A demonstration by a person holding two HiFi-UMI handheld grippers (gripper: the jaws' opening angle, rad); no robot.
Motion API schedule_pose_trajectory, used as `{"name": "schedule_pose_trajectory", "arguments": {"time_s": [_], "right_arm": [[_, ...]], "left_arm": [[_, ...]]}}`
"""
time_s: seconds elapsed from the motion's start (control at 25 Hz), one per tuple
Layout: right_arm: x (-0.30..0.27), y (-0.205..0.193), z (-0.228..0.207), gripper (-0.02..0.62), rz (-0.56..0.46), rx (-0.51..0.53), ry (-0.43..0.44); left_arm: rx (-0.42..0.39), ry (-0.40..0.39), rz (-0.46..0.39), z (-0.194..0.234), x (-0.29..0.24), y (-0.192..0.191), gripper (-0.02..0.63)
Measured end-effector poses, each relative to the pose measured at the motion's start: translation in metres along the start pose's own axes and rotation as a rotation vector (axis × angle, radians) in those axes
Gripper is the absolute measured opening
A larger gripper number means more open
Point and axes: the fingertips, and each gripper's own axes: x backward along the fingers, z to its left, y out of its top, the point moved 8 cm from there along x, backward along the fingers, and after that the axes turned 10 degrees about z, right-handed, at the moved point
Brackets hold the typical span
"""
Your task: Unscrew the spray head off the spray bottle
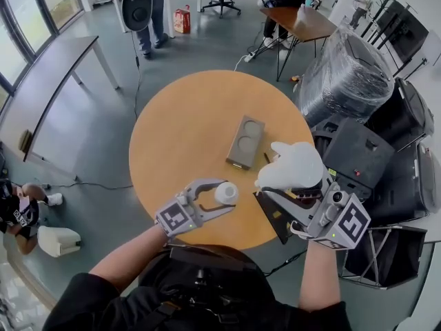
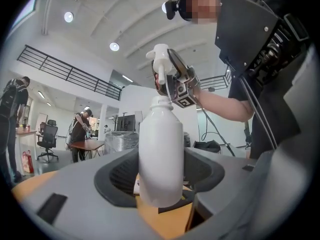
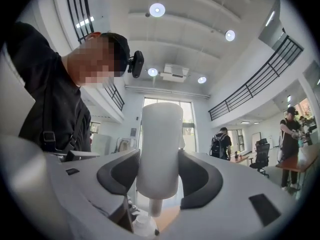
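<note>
White spray head (image 1: 293,165) hangs unscrewed above the upright white spray bottle (image 1: 226,192).

Bright, even daylight from the windows (image 1: 27,12) and round ceiling lights (image 3: 157,10) leaves only faint, soft shadows on the table (image 1: 186,136). The white spray head (image 1: 293,165) nearly washes out in the head view, and the spray bottle (image 2: 160,154) looks soft close to the lens. Both gripper views bow strongly outward, with black corners.
</note>
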Motion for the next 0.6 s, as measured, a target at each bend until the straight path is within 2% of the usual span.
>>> {"name": "schedule_pose_trajectory", "arguments": {"time_s": [0.12,0.32,0.6], "right_arm": [[0.0,-0.033,-0.01,0.247,0.107,-0.029,-0.052],[-0.021,-0.126,-0.015,0.247,0.332,-0.144,-0.042],[-0.049,-0.238,-0.02,0.247,0.518,-0.294,-0.073]], "left_arm": [[0.011,0.027,-0.007,0.005,0.007,-0.007,0.308],[0.012,0.076,-0.014,0.017,0.015,-0.025,0.308],[0.016,0.104,-0.005,0.039,0.013,-0.07,0.308]]}}
